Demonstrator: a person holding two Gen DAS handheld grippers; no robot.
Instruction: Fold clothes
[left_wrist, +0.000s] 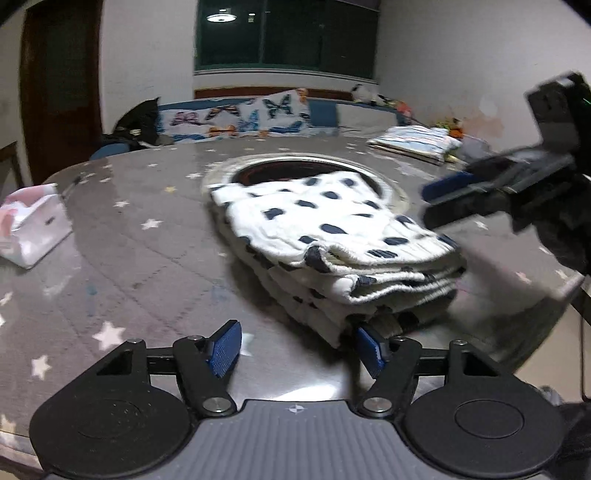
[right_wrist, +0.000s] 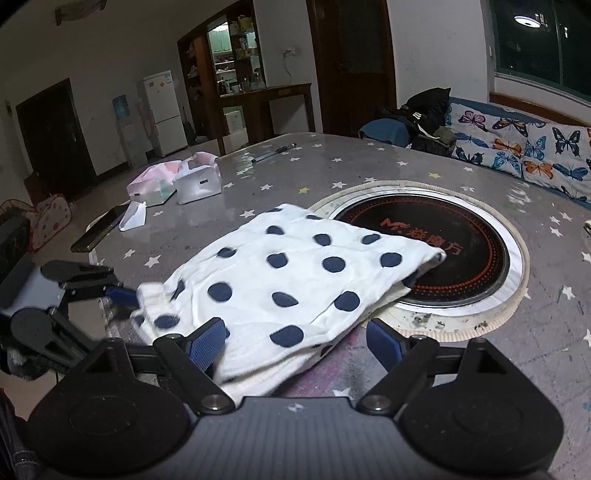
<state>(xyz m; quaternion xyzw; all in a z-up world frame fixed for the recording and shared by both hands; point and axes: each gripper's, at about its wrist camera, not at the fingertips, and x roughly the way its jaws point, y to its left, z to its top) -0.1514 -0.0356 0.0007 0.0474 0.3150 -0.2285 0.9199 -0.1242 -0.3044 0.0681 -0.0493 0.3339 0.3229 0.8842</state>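
A folded white cloth with dark blue dots lies in several layers on the grey star-print table, its far end over the rim of the round cooktop. My left gripper is open at the cloth's near corner, and its right pad sits against the folded edge. My right gripper is also open. It straddles the cloth's other side: the fabric lies between its jaws and its right pad stands clear of the edge.
A black round cooktop is set into the table's middle. Pink-and-white boxes, a phone and a pen lie on the far left. A striped folded pile sits at the back. A butterfly-print sofa stands beyond.
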